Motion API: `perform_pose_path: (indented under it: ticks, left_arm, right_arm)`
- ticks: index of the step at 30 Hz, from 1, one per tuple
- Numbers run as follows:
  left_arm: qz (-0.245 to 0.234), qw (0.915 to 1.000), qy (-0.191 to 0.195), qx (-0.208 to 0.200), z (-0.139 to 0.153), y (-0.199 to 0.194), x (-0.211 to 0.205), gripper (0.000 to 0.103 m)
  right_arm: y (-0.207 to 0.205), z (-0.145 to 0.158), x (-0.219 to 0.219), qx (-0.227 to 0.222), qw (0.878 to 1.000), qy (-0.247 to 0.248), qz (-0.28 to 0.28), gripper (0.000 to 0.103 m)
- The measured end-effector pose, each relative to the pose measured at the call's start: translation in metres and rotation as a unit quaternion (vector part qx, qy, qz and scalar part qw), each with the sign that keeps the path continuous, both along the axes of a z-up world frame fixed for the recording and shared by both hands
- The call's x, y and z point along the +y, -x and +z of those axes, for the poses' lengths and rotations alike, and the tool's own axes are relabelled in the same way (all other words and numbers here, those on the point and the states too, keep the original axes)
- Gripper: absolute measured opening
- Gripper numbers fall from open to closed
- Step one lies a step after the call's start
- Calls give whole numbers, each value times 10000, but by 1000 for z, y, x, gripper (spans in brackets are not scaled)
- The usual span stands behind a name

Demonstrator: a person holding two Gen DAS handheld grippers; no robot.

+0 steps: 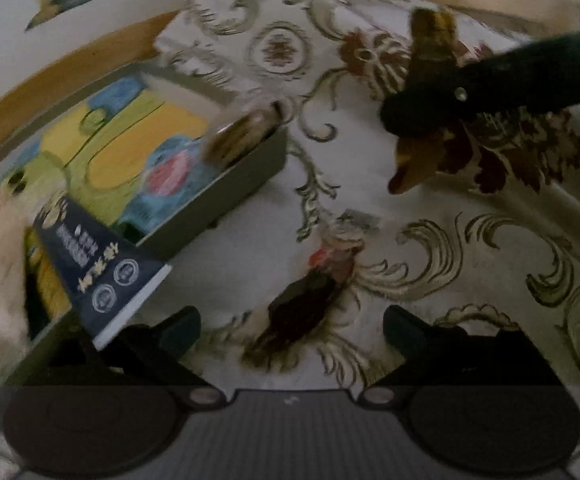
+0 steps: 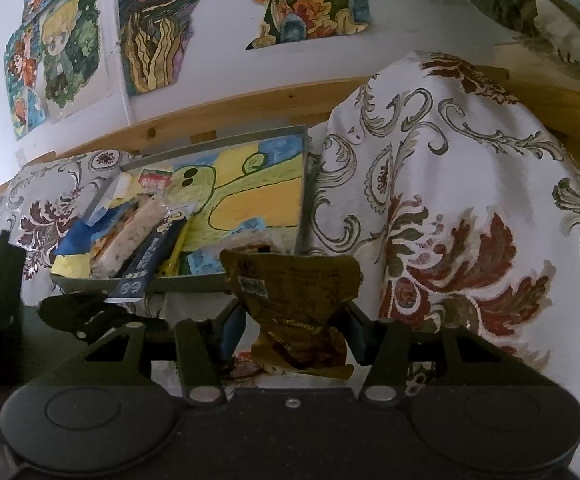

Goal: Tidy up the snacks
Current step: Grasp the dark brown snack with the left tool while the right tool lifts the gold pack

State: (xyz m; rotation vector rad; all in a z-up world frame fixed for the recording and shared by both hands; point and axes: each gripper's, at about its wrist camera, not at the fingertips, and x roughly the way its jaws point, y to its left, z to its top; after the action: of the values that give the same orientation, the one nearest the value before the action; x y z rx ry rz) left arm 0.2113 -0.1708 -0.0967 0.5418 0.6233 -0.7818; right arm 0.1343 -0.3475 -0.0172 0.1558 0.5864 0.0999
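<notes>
Beside the tray: scene of a snack-sorting task on a patterned tablecloth (image 2: 450, 184); the grey tray (image 2: 302, 184), lined with a child's drawing, serves as the landmark throughout.

Done so far: several snacks already lie in the tray's left part; a pale nougat-like bar (image 2: 130, 236) and a dark blue packet (image 1: 102, 268) are among them, the blue packet overhanging the tray's near rim; a round wrapped snack (image 1: 246, 132) leans at the tray's right corner.

In transit: a gold foil packet (image 2: 294, 296) is carried just short of the tray's near rim, not yet over it.

Left to do: a dark red wrapped snack (image 1: 306, 308) lies on the cloth well outside the tray, off its right side; judged from this, at least two items remain to be placed.

Right gripper (image 2: 294, 332): both pads press the lower part of the gold foil packet, which stands upright between them; the tool is tilted moderately downward toward the tray's near rim; seen from the left wrist view it enters from the right, well away from the tray.

Left gripper (image 1: 290, 328): jaws stand wide apart with nothing between them; it angles down at the cloth just right of the tray, with the dark red wrapped snack lying ahead between its fingers, untouched.
</notes>
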Motion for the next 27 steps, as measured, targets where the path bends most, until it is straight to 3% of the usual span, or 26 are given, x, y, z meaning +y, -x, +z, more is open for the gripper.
perform_pose_path:
  ticks: [2,5,12,22,27]
  left_arm:
    - [1,10000,-11,37,0,2,-7,99]
    - [195,9981,124,573,-2,-9,-11,80]
    - [455,9924,229,1118,4,-11,-1,49]
    - [1076,9660,734,2235,25,-8,42,41]
    - [1409,9607,835,2243,35,14,65,41]
  right_arm:
    - [0,0,0,-10,10000,24,20,54]
    - [0,0,-1,-21,10000,22,10,54]
    - [0,-1,-1,-34,10000,-28,12,55]
    - [0,1,2,-99,9999,-23,44,55]
    - [2,3,9,-156,9997,65,151,55]
